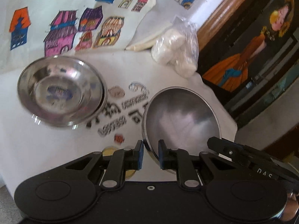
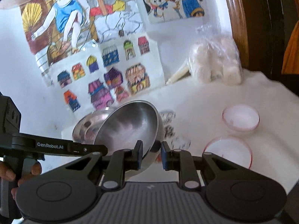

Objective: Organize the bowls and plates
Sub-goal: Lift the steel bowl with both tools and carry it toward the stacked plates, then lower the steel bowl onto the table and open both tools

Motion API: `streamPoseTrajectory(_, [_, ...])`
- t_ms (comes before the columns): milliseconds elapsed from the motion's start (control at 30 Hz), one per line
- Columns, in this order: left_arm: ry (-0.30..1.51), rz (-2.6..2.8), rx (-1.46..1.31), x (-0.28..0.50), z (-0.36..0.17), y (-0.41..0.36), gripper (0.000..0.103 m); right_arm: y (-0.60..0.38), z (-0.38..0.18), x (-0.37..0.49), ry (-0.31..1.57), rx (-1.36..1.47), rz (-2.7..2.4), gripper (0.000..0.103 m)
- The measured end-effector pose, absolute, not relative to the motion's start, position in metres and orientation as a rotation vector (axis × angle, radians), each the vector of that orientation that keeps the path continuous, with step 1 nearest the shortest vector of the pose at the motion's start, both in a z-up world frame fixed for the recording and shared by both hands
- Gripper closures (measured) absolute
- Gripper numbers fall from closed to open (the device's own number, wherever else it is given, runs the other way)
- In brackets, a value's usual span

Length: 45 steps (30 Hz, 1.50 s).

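Note:
A shallow steel plate (image 1: 181, 119) hangs tilted above the white table (image 1: 37, 149). My left gripper (image 1: 151, 145) is shut on its near left rim. My right gripper (image 2: 151, 147) is shut on the near rim of the same steel plate (image 2: 130, 127), and its black finger (image 1: 233, 149) reaches in from the right in the left wrist view. The left gripper (image 2: 102, 149) comes in from the left in the right wrist view. A deeper steel bowl (image 1: 61, 91) stands on the table to the left, partly hidden behind the plate in the right wrist view (image 2: 86, 128).
Two white bowls with pink rims (image 2: 241, 118) (image 2: 228, 153) stand at the right. At the back sits a clear bag of white lumps (image 1: 175, 52), with coloured drawings (image 1: 61, 31) behind. The table's edge (image 1: 220, 97) drops off at the right. A person's hand (image 2: 7, 175) grips the left handle.

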State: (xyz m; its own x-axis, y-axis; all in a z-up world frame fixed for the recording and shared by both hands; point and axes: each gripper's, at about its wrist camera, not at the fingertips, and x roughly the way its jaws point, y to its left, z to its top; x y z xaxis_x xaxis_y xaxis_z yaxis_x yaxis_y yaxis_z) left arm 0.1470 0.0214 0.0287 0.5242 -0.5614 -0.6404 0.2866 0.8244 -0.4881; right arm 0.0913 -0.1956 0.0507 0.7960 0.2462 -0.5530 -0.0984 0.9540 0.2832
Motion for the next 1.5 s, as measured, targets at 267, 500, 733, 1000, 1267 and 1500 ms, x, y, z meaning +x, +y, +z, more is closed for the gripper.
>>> streamPoseTrajectory(267, [1.0,-0.531,-0.253,0.121,0.008,0.029,0.084,-0.181,0.027,0.064,0.731,0.26,0.222,0.08])
streamPoseTrajectory(500, [1.045,-0.523,-0.228,0.111,-0.002,0.036,0.083,-0.17,0.013,0.057,0.775,0.245,0.251,0.08])
streamPoseTrajectory(733, [1.028,-0.496,-0.209,0.114,0.003,0.037,0.083,-0.169,0.01,0.065,0.775,0.252,0.265,0.079])
streamPoseTrajectory(1000, [1.014,-0.482,-0.206,0.121,0.006,0.036,0.081,-0.17,0.005,0.076,0.777,0.268,0.282,0.076])
streamPoseTrajectory(1267, [0.981,-0.438,-0.172,0.122,0.01,0.034,0.063,-0.177,0.001,0.076,0.755,0.29,0.275,0.063])
streamPoseTrajectory(1500, [0.896,-0.357,-0.159,0.122,0.025,0.042,0.03,-0.191,0.001,0.075,0.727,0.296,0.238,0.044])
